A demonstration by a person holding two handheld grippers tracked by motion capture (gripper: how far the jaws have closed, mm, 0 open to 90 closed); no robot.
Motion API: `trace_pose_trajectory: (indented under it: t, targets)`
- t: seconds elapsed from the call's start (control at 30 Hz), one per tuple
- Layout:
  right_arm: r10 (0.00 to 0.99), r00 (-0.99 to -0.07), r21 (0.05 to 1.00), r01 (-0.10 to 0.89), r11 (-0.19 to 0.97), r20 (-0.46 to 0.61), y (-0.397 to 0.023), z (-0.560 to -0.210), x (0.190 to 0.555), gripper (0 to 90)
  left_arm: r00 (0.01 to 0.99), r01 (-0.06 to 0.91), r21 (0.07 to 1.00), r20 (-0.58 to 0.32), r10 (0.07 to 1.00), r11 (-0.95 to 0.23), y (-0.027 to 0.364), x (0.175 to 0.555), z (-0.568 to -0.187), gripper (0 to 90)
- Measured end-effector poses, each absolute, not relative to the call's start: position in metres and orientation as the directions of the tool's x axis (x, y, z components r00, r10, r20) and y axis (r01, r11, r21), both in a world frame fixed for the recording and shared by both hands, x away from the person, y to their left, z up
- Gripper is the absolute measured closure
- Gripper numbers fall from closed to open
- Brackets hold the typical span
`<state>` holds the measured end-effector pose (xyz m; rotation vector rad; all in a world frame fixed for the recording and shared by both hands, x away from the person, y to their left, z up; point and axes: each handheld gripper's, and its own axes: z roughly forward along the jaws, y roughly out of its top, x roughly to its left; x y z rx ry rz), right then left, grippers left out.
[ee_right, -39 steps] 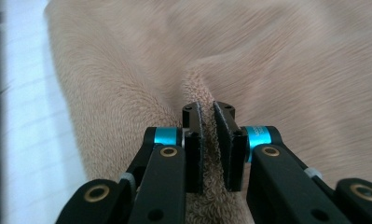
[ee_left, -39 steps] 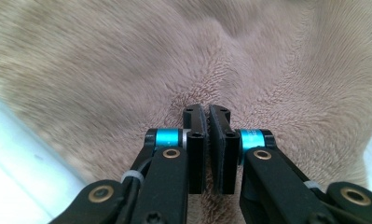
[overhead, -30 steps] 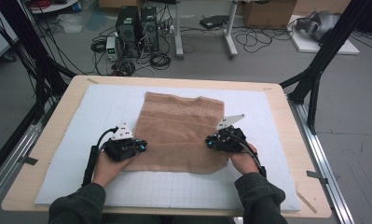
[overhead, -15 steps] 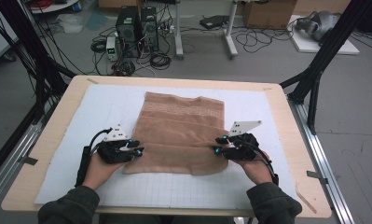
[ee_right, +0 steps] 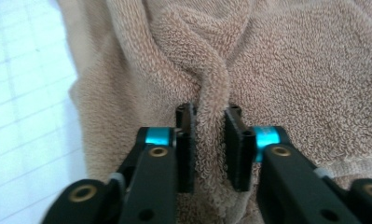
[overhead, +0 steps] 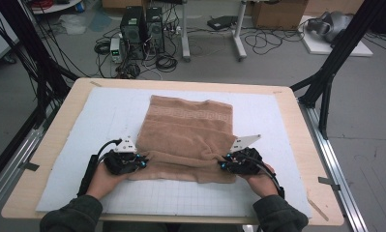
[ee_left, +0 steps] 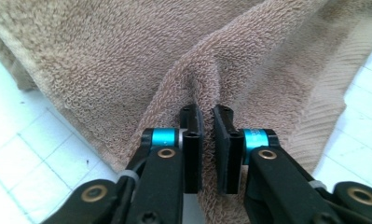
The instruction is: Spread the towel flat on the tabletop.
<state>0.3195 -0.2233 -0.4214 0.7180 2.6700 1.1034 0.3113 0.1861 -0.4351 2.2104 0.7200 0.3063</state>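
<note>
You sit at a pale wooden desk [overhead: 297, 121] topped with a white gridded mat [overhead: 98, 121]. Black metal frame struts [overhead: 340, 53] rise at both sides of it, and silver rails [overhead: 335, 164] run along its left and right edges. Beyond the desk you face a grey floor [overhead: 374, 121] strewn with black cables [overhead: 273, 41]. Two dark computer towers [overhead: 142, 24] stand there side by side, with a small pale box [overhead: 115, 48] just to their left. The white legs of another table [overhead: 239, 36] stand further right, cardboard boxes [overhead: 277, 12] behind them. A white board [overhead: 335, 43] lies at the far right.
</note>
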Motion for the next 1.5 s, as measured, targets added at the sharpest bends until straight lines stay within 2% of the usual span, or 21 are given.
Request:
trace_pose_trajectory:
  t: [0.3,0.53,0.6,0.67,0.73,0.87,1.0,1.07,1.17,1.23,1.33,1.37,1.5]
  targets:
    - [0.423,-0.906,0.746,0.295,0.597,0.020,-0.230,-0.387,0.278,81.3,0.835,0.329,0.810,-0.009,0.550,-0.486,0.197,0.271,-0.401,84.6]
    - [0.309,-0.943,0.807,0.279,0.521,0.126,-0.239,-0.356,0.252,81.1,0.874,0.297,0.837,-0.046,0.484,-0.459,0.208,0.231,-0.376,84.6]
    - [0.268,-0.953,0.804,0.270,0.529,0.144,-0.239,-0.355,0.250,76.8,0.887,0.300,0.827,-0.059,0.457,-0.475,0.207,0.225,-0.378,84.0]
    - [0.299,-0.943,0.793,0.292,0.534,0.145,-0.239,-0.360,0.255,66.2,0.888,0.296,0.820,-0.048,0.458,-0.489,0.206,0.225,-0.383,78.7]
    - [0.310,-0.933,0.802,0.323,0.502,0.182,-0.243,-0.368,0.263,64.7,0.879,0.311,0.824,-0.060,0.473,-0.474,0.206,0.231,-0.387,68.0]
    - [0.384,-0.909,0.783,0.357,0.510,0.164,-0.238,-0.384,0.279,57.3,0.859,0.322,0.819,-0.042,0.509,-0.475,0.201,0.253,-0.396,59.4]
    - [0.434,-0.892,0.737,0.376,0.562,0.125,-0.223,-0.404,0.290,59.5,0.850,0.331,0.803,-0.027,0.526,-0.495,0.191,0.274,-0.411,55.0]
    - [0.430,-0.895,0.722,0.375,0.581,0.119,-0.217,-0.414,0.293,61.0,0.851,0.342,0.763,-0.006,0.524,-0.548,0.183,0.282,-0.422,54.1]
    - [0.427,-0.899,0.687,0.369,0.626,0.095,-0.207,-0.427,0.296,66.3,0.863,0.365,0.712,-0.017,0.504,-0.600,0.176,0.288,-0.434,58.2]
    - [0.422,-0.904,0.660,0.362,0.659,0.075,-0.201,-0.437,0.296,73.1,0.868,0.343,0.723,0.000,0.496,-0.600,0.175,0.285,-0.439,67.0]
    - [0.410,-0.909,0.688,0.347,0.637,0.079,-0.202,-0.440,0.296,85.5,0.862,0.361,0.749,-0.042,0.505,-0.556,0.179,0.282,-0.443,81.7]
    - [0.405,-0.912,0.685,0.338,0.645,0.068,-0.201,-0.439,0.295,86.1,0.857,0.369,0.754,-0.050,0.512,-0.543,0.180,0.280,-0.444,84.4]
    - [0.383,-0.920,0.685,0.329,0.650,0.078,-0.200,-0.436,0.291,86.4,0.862,0.376,0.757,-0.074,0.502,-0.534,0.183,0.272,-0.443,85.8]
